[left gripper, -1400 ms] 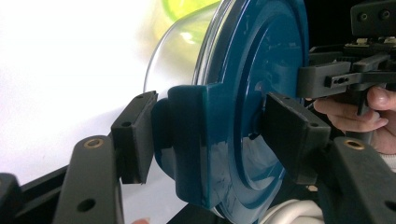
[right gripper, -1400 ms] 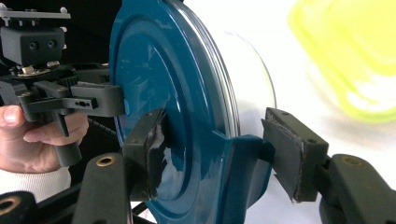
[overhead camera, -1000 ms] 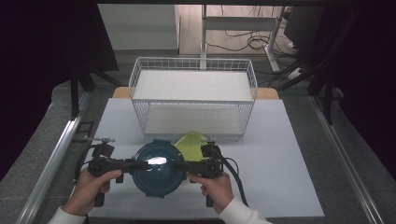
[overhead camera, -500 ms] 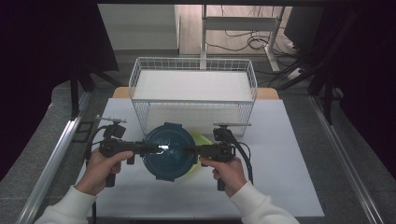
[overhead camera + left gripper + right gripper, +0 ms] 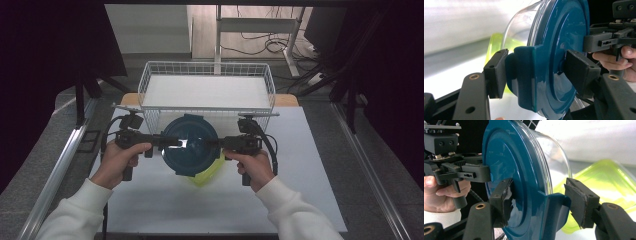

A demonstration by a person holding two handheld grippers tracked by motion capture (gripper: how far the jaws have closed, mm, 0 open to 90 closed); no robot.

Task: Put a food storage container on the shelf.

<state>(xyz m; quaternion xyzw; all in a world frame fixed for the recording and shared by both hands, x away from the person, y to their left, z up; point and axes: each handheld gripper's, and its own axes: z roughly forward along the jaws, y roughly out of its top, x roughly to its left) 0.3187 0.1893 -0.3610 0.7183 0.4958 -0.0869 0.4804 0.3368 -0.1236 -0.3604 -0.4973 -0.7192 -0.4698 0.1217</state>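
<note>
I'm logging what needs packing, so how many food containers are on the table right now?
2: a round glass container with a dark teal lid, held off the white table; a yellow-green plastic container beneath it. Others may be hidden underneath.

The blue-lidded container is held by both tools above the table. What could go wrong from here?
1. Each tool grips only a lid tab: the left tool and the right tool. The lid may pop off and the glass bowl may fall.
2. The container is close to the basket; it may hit the wire rim.
3. If dropped, it may land on the green box.

Lab: dark curtains (image 5: 55, 45), floor cables (image 5: 260, 47)
</note>
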